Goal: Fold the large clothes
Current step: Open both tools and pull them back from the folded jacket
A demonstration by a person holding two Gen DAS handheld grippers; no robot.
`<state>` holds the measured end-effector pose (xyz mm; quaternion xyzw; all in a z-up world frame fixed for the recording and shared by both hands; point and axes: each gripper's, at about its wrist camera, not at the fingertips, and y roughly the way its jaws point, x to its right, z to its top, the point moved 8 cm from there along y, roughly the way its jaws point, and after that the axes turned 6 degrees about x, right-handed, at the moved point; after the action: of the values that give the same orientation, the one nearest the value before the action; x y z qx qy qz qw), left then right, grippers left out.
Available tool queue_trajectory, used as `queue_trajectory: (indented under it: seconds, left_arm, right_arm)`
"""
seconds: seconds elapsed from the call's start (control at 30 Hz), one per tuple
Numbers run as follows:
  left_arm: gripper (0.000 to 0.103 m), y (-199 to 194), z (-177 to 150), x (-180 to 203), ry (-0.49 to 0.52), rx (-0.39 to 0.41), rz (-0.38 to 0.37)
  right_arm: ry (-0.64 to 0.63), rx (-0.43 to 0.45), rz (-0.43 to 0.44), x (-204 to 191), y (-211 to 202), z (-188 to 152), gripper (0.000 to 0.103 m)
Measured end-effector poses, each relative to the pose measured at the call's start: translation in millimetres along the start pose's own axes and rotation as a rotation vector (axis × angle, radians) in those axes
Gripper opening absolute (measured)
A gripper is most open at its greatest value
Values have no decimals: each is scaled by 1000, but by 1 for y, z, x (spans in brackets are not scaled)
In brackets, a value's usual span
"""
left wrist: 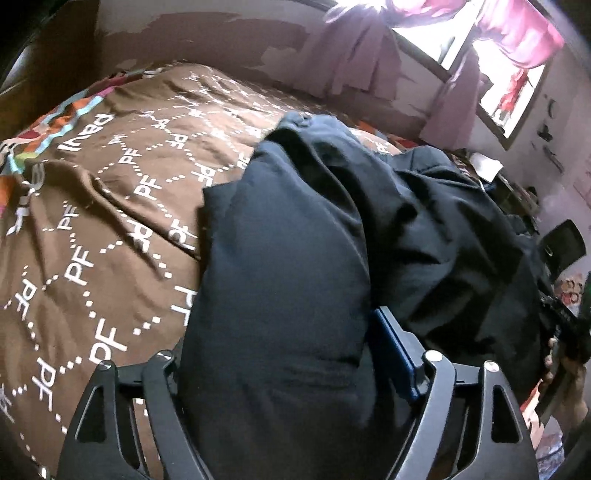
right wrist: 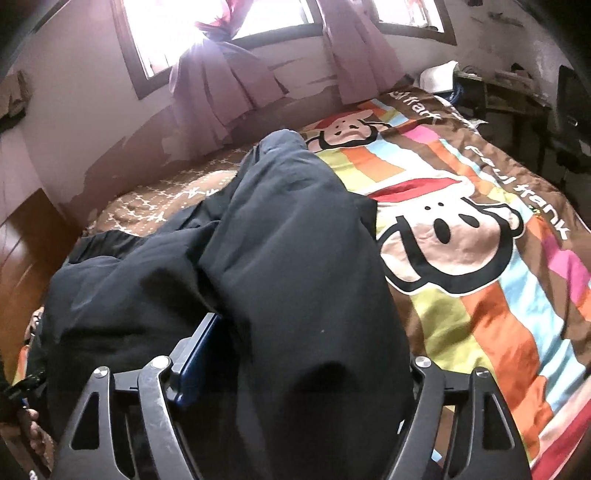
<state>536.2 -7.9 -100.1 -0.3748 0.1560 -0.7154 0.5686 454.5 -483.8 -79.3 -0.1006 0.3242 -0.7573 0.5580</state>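
Between each claw's fingers, dark garment bunched, left claw clamped on it, right claw likewise

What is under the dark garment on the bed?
The dark garment lies on a brown and striped bedcover with cartoon monkey faces. Whatever lies directly beneath the garment is covered and cannot be seen.

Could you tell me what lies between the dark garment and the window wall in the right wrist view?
Only the brown patterned bedspread separates the dark garment from the wall under the window.

garment on bedspread, window behind
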Motion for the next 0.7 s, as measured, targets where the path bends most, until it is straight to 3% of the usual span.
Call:
queue_trajectory:
  seconds: [0.03,0.1,0.13,0.17,0.2,0.7]
  left_arm:
    - [77,-2,0,0,-4,3,5]
    - [80,-8,3,0,-11,14,27]
    - [89,-12,5,0,-8,34,45]
    - [98,-18,9,1,-1,64,56]
    - [99,-23,12,3,6,89,61]
    - [101,-112,30,99,254,362,21]
  right_arm:
    - [-1,6,-14,1,-2,1,83]
    - [-3,42,-48,4,-10,5,100]
    - [-3,59,-48,5,-14,7,103]
    - [-5,67,-43,4,-18,9,103]
    - [-8,68,-40,4,-20,9,103]
    - [-77,244,47,-42,-90,22,103]
